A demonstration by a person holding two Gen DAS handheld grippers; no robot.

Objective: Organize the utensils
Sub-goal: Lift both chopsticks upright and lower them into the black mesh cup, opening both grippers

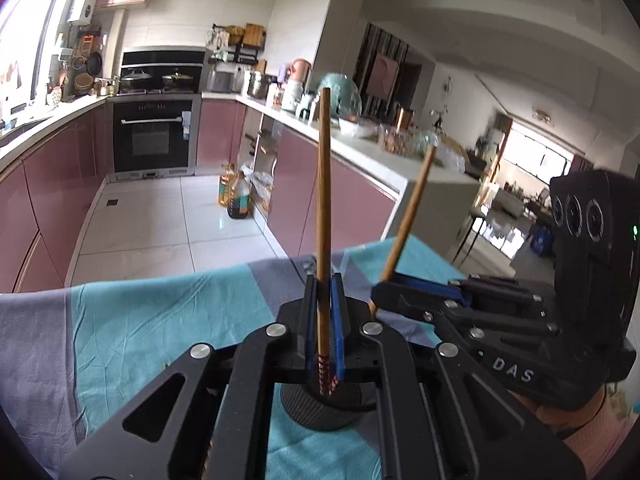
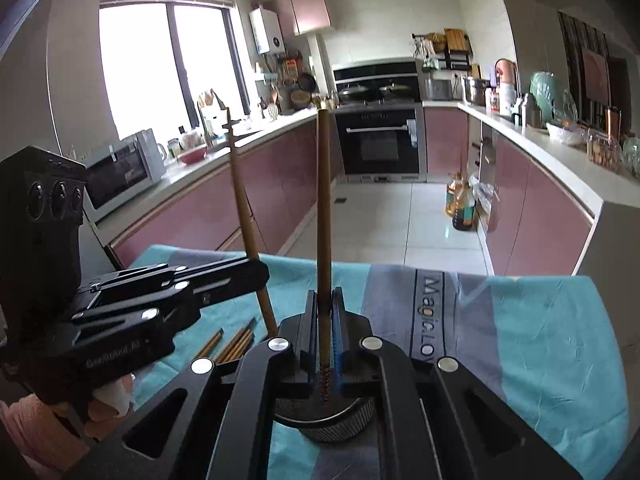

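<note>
Left wrist view: left gripper clamps an upright chopstick above the black mesh holder on a teal-grey cloth — kitchen oven beyond. Right wrist view: right gripper pinches a second chopstick over that holder — spare chopsticks lie on the cloth to the holder's left.

The left claw sits at lower centre of its own view, jaws pinched narrow. The right claw matches it, likewise clamped, each appearing level at the other view's edge.

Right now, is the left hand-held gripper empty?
No, the left hand-held gripper is shut on an upright chopstick above the black holder.
</note>
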